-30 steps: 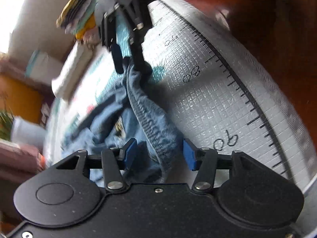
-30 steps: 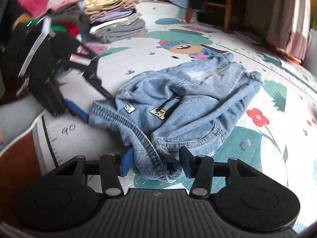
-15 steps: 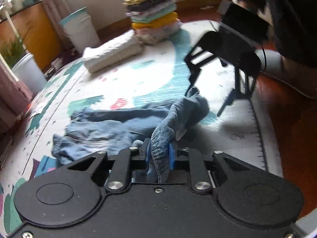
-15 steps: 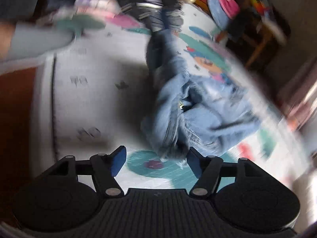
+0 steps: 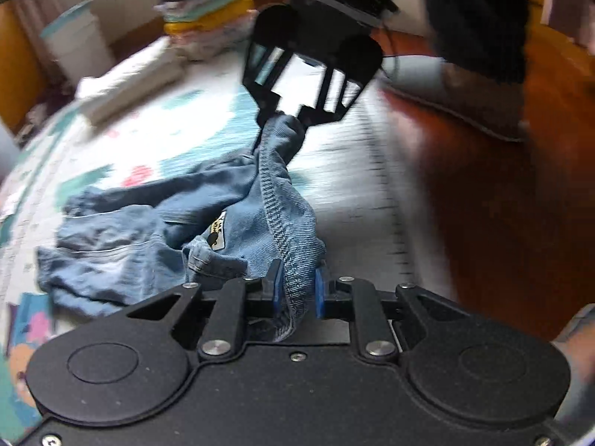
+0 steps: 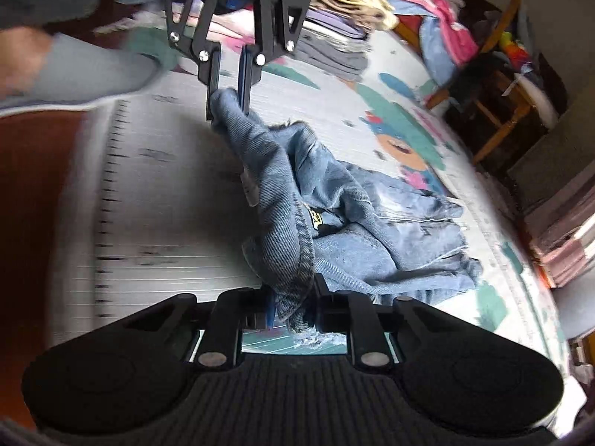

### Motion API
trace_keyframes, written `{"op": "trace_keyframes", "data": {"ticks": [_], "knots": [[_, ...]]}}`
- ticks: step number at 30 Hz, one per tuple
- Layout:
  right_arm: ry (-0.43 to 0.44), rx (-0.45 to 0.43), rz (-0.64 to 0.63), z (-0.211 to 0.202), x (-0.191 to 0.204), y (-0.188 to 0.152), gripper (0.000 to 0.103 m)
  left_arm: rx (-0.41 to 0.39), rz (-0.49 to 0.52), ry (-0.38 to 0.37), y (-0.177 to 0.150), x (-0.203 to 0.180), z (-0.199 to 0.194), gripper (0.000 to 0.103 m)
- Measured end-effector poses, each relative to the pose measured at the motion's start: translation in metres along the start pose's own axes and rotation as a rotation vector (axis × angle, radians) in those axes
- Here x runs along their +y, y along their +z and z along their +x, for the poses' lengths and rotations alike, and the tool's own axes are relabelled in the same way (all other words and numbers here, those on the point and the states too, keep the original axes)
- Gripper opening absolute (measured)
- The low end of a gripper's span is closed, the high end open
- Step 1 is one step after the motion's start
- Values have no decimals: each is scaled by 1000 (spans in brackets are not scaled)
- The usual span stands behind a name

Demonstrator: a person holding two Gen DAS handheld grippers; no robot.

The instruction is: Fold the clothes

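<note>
Left hand-held gripper [image 5: 296, 290] was closing, pinching the denim shorts' [image 5: 156, 238] waistband; right hand-held gripper [image 6: 293, 303] likewise closing on the waistband's other end. Shorts draped onto the patterned mat [image 6: 178, 193].

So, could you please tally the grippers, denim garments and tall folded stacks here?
Grippers: 2, left and right, jaws closing on the denim garment
Denim garment: 1
Tall folded stacks: 2
Total: 5

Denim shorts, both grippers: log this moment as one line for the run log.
step: lifting waistband | left gripper: closing on denim shorts | right gripper: closing on shorts | rest: on play mat
</note>
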State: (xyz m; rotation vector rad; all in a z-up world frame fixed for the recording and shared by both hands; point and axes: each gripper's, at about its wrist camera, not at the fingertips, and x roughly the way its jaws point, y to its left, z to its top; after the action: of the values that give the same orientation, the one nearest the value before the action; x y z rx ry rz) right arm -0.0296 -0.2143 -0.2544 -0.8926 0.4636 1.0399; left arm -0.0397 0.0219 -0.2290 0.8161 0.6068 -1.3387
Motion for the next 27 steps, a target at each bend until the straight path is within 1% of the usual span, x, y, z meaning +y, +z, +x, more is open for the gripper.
{"op": "trace_keyframes", "data": {"ticks": [3, 5, 6, 7, 9, 10, 12, 14, 16, 18, 20, 23, 27], "knots": [[124, 2, 10, -22, 15, 5, 20, 5, -34, -138, 2, -13, -3, 15], [213, 3, 38, -35, 14, 10, 20, -13, -85, -194, 5, -9, -11, 15], [247, -1, 52, -42, 11, 13, 20, -27, -118, -209, 7, -1, -16, 15], [261, -9, 78, -47, 1, 17, 20, -47, -161, -211, 9, 11, -23, 15], [277, -28, 172, -55, -32, 24, 20, -104, -250, -164, 11, 45, -39, 15], [260, -44, 211, -57, -51, 27, 20, -139, -296, -134, 11, 65, -48, 15], [216, -79, 262, -58, -90, 32, 19, -206, -359, -83, 12, 106, -62, 15], [192, -106, 330, -51, -134, 35, 19, -255, -409, -48, 14, 148, -65, 15], [183, -125, 407, -37, -180, 37, 19, -282, -484, -51, 10, 192, -46, 15], [213, -115, 498, -13, -224, 32, 20, -296, -579, -81, -1, 236, -21, 15], [257, -93, 593, 10, -261, 20, 19, -301, -654, -92, -12, 269, 6, 15], [278, -57, 697, 45, -291, -1, 20, -308, -755, -111, -26, 306, 38, 14], [283, -17, 858, 88, -307, -36, 20, -287, -887, -125, -44, 336, 85, 14]]}}
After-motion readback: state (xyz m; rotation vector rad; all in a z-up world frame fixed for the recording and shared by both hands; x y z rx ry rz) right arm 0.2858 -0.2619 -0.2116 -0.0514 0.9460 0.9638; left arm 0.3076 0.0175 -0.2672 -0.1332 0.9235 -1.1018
